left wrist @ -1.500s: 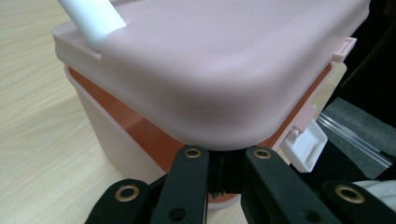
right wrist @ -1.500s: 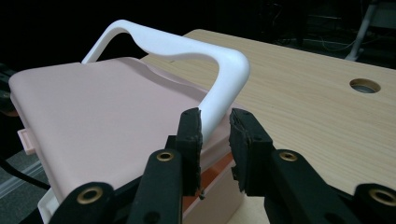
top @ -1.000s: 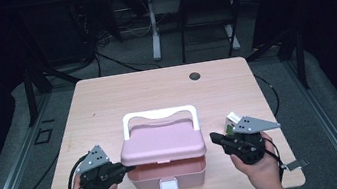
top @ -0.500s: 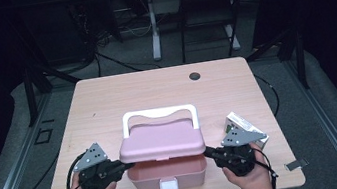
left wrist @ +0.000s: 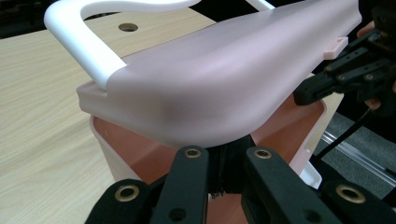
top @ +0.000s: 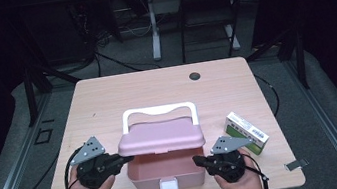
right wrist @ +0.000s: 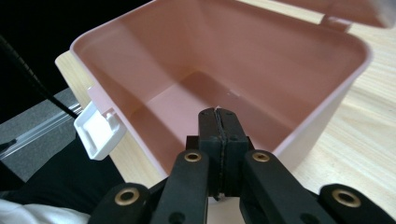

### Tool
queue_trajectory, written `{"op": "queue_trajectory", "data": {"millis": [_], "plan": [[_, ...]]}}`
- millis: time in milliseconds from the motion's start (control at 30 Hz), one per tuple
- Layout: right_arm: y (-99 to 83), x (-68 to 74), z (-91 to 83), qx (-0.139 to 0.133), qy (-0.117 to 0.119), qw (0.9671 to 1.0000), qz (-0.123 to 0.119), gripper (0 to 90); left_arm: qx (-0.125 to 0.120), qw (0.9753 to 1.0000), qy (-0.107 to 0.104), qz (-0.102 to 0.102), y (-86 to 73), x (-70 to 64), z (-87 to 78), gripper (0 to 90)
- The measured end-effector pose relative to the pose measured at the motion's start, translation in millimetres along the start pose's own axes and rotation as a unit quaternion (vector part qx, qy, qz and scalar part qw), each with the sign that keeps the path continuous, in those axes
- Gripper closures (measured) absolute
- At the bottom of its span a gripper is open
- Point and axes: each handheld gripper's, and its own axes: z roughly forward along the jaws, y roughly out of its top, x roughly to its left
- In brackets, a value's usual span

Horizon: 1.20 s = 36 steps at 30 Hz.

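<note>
A pink storage box (top: 165,173) with a white handle (top: 158,110) stands near the table's front edge, its lid (top: 160,138) raised partway. My left gripper (top: 125,160) is shut, with its tips under the lid's left edge (left wrist: 224,79). My right gripper (top: 197,161) is shut with nothing in it, at the box's right wall. In the right gripper view its tips (right wrist: 218,116) reach over the rim above the bare pink inside (right wrist: 224,60). A white latch (right wrist: 95,130) hangs open on the front. The left gripper view also shows the right gripper (left wrist: 308,93) beyond the lid.
A small green and white carton (top: 247,132) lies on the table just right of my right hand. A dark cable hole (top: 195,76) sits at the back of the wooden table (top: 155,86). Dark floor and cables surround it.
The lid has risen over my left gripper. My right gripper moved left and down from the carton to the box's right wall, and the carton now lies on the table.
</note>
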Motion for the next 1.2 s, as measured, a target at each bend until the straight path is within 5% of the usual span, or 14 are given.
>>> {"op": "queue_trajectory", "data": {"millis": [1200], "plan": [[-7.2,0.2,11.2,0.007,0.006,1.0000,-0.003,90.0,-0.003,0.9997,0.020,0.010,32.6,9.9,0.5,89.6]]}}
